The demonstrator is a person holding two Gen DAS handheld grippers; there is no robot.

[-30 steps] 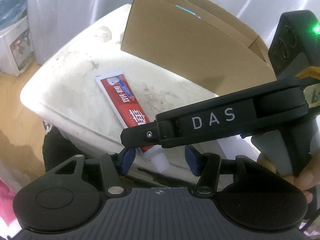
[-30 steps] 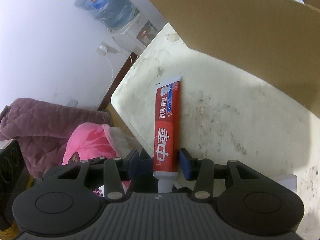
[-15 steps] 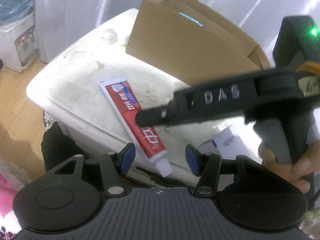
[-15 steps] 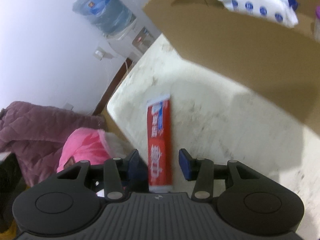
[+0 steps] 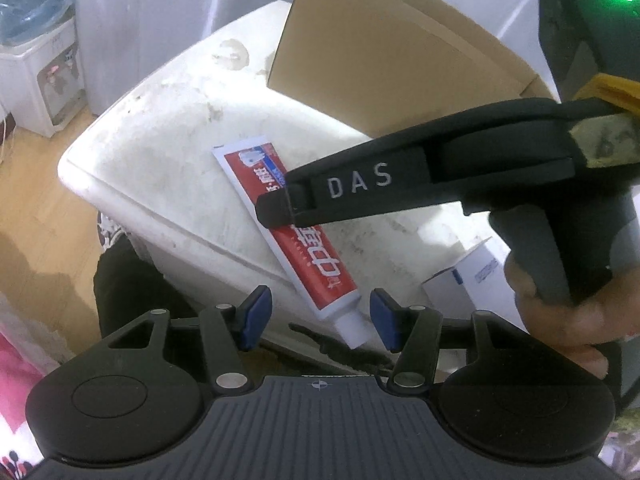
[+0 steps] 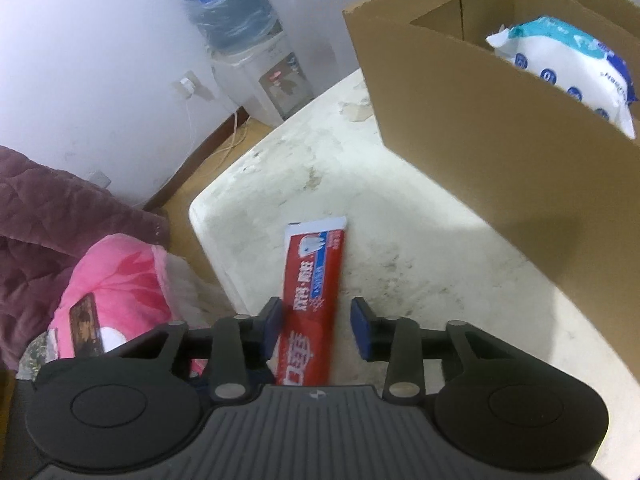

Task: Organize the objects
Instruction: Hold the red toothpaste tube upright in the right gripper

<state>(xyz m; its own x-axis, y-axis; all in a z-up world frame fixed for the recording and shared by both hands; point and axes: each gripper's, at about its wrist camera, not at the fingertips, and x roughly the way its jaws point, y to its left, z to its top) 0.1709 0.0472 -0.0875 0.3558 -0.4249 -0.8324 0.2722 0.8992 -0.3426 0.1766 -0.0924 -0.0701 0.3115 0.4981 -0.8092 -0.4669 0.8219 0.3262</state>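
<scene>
A red and white toothpaste tube (image 5: 316, 256) lies flat on the stained white tabletop (image 5: 160, 140), its cap end over the near edge. My right gripper (image 6: 316, 328) straddles the tube (image 6: 316, 280) near its middle. Its jaws are closing: the left pad is at the tube's edge, while a narrow gap shows at the right pad. Seen from the left wrist, the right gripper (image 5: 276, 212) reaches in from the right above the tube, held by a hand (image 5: 568, 320). My left gripper (image 5: 320, 318) hovers open above the cap end, holding nothing.
An open cardboard box (image 6: 480, 140) stands at the back of the table with a pack of wipes (image 6: 568, 68) inside. A small white carton (image 5: 468, 280) lies near the front right edge. A water dispenser (image 6: 256, 72) and pink bedding (image 6: 120, 280) are off the table's left side.
The right gripper slid from the tube's cap end up toward its middle and tilted, so the box's inside now shows. The tube stays on the table. The left gripper kept still.
</scene>
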